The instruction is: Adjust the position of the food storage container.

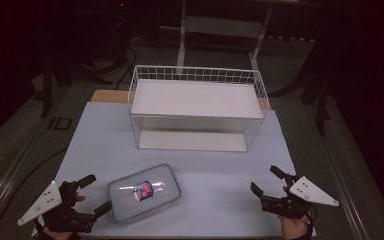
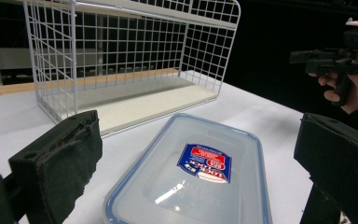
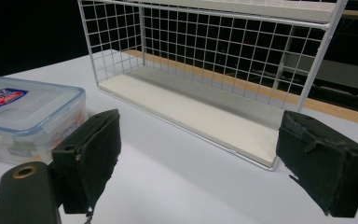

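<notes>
A clear plastic food container (image 1: pixel 144 192) with a blue-rimmed lid and a red and blue label lies flat near the table's front left. My left gripper (image 1: pixel 95 195) stands open just left of it, jaws pointing at its near end without touching. In the left gripper view the container (image 2: pixel 200 172) lies between and beyond the two wide-apart jaws of the left gripper (image 2: pixel 198 161). My right gripper (image 1: pixel 266 181) is open at the front right, with nothing between its jaws. In the right gripper view the open right gripper (image 3: pixel 200 154) faces the rack, and the container (image 3: pixel 23 116) sits at the far left.
A white wire rack (image 1: pixel 197 107) with an upper shelf and a lower board stands at the middle back of the pale table mat (image 1: pixel 230 170). It appears as the rack (image 2: pixel 121 60) and the rack (image 3: pixel 214 70) in the gripper views. Dark floor and stands surround the table.
</notes>
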